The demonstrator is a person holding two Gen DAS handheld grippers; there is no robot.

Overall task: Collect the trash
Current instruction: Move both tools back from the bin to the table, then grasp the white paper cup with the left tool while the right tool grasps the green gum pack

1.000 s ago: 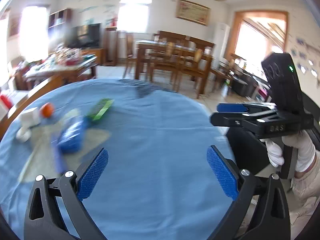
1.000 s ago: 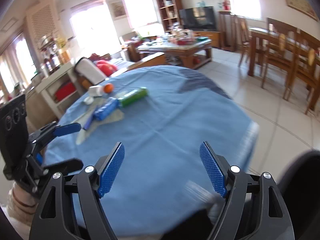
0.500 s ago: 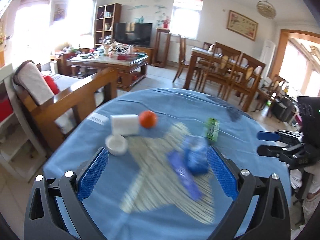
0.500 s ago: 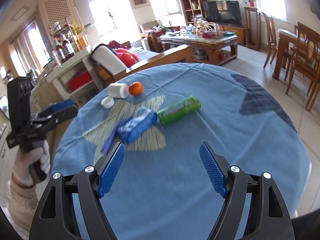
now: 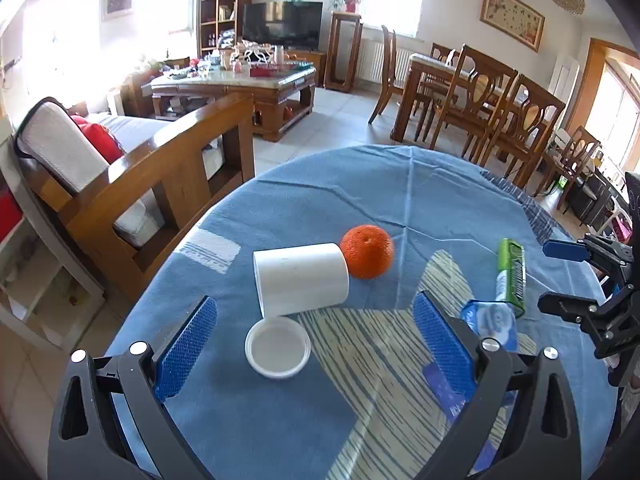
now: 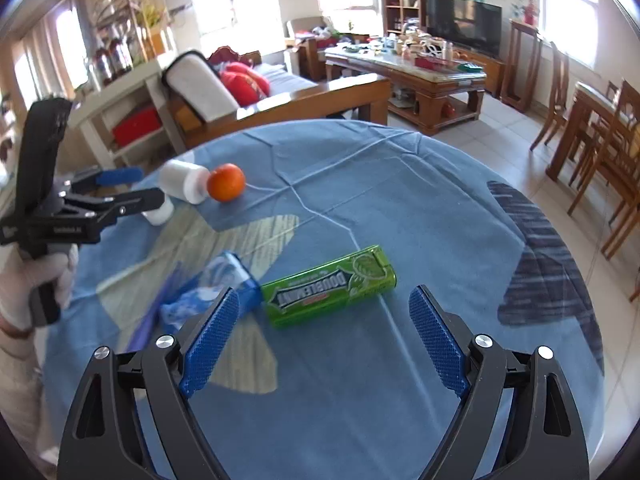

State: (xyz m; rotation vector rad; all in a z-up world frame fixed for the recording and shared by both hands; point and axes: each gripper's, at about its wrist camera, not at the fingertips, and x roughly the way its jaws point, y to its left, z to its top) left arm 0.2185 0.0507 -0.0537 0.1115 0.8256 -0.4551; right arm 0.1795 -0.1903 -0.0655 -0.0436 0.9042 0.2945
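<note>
Flanking white lid (image 5: 278, 348), tipped cup (image 5: 301, 278), orange (image 5: 367, 251) behind

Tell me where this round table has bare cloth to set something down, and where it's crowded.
Free: the blue tablecloth from the green gum pack out to the edge by the dining chairs, and the far stretch behind the orange. Crowded: the left side, where the white bottle, its cap, the orange and the blue wrapper cluster on the striped patch.

Left gripper (image 5: 314, 336): lid (image 5: 278, 347) between jaws; cup (image 5: 301, 278) on its side just beyond; orange (image 5: 367, 251) touching cup's right. Right gripper (image 6: 324, 330): gum pack (image 6: 330, 286) just ahead between jaws; wrapper (image 6: 208, 294) by left jaw.
</note>
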